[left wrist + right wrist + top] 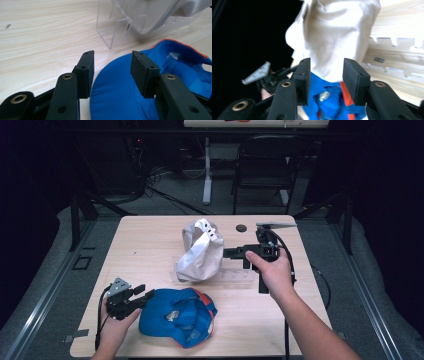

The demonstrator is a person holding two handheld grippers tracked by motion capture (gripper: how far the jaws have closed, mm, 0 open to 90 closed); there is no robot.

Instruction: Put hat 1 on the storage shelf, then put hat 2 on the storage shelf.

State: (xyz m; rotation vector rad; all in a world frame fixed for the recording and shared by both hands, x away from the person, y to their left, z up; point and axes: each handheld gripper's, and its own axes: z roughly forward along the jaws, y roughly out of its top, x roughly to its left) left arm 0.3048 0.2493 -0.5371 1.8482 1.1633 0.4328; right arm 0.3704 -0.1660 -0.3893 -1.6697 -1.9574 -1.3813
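High view sits above the near edge of the table (pixel 150 235), looking forward and down. Left gripper view hugs the tabletop near the front-left corner, facing the blue cap (pixel 120 92) and white cap (pixel 155 15). Right gripper view aims back across both caps.

Table (pixel 150 245) lit from above, surroundings dark; right gripper view blurred, white cap (pixel 337 37) overexposed.

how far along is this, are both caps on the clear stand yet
One looks done: the white cap sits on the clear stand. The blue cap lies on the table, not racked. In hand: nothing; the left gripper is open at the blue cap's edge, and the right gripper is open beside the white cap. Left: probably racking the blue cap.
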